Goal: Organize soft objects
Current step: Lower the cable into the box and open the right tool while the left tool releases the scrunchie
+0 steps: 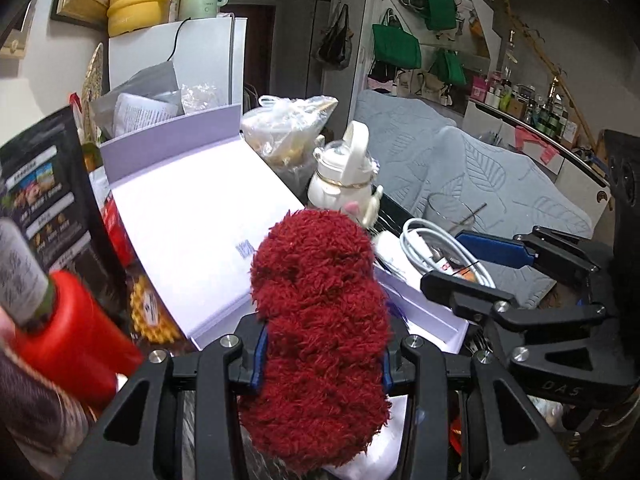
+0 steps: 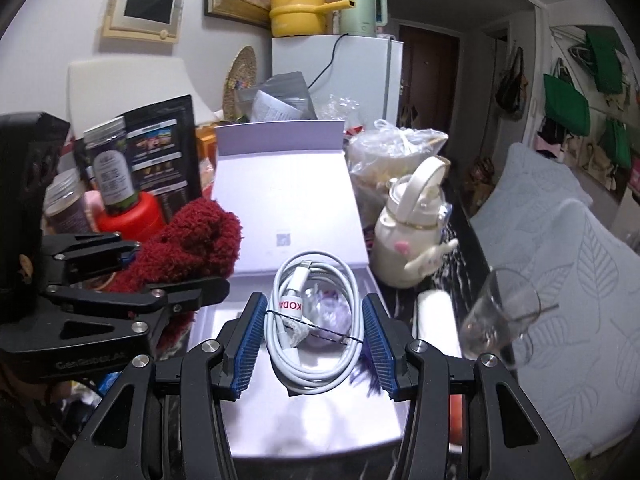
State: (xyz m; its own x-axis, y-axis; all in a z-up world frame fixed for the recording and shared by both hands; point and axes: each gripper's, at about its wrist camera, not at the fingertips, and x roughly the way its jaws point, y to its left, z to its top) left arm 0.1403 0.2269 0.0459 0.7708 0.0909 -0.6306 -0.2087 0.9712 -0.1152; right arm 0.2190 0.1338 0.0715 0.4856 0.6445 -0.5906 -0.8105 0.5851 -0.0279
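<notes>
Behind the cluttered tabletop a white fridge is seen, topped by a yellow pot and a pale green kettle; green bags are hung on the wall at the right, and a grey leaf-patterned cover is spread beside them. An open lilac box is laid along the middle of the surface; it is flanked on one side by a black pouch, a dark jar set on a red container and a second jar, and on the other by a clear plastic bag, a cream teapot and a tilted glass.

A fluffy red soft object is clamped between the blue pads of the left claw, whose jaws are closed on its sides; it is held above the near end of the box. A coiled white cable is gripped between the blue pads of the right claw, likewise over the box's near end. Both claws are pointed forward and tilted downward, side by side and close together; each is seen at the edge of the other's view.
</notes>
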